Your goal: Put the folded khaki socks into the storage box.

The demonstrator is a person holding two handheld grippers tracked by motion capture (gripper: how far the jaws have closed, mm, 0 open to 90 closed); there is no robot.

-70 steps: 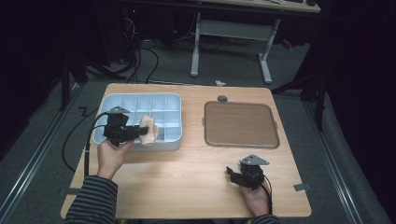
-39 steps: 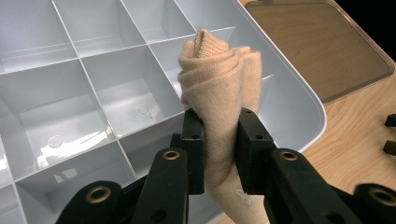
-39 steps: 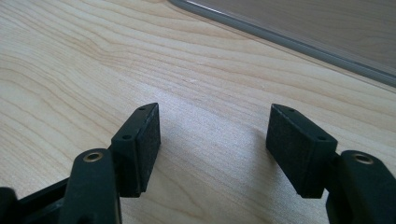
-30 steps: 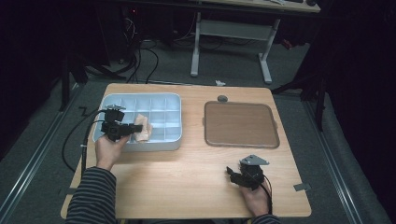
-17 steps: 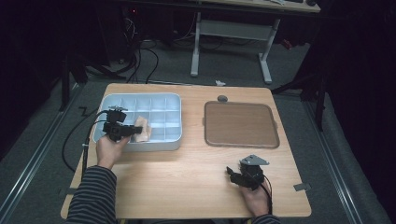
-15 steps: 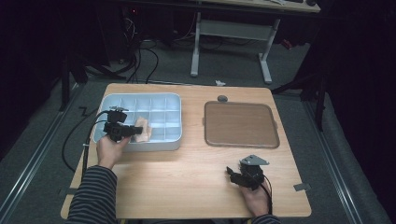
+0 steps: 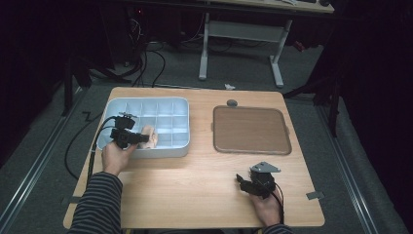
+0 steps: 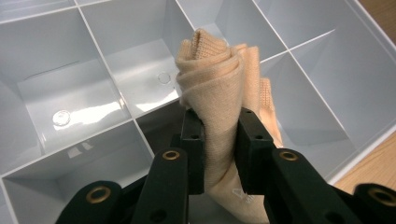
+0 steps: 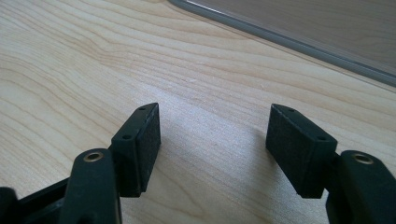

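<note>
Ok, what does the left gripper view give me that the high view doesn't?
Left gripper view: the fingers pinch the rolled beige sock mid-body, with its knit ribbing and the bin's dividers up close. High view: the brown tray, the right gripper open over bare table, and both forearms. Both show the left gripper holding the sock over the grey bin, near its front edge.

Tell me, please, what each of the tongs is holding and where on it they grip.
The left tongs pinch a rolled beige knitted sock across its middle, over the pale blue compartment tray. The right tongs hold nothing, open over the wooden table.
</note>
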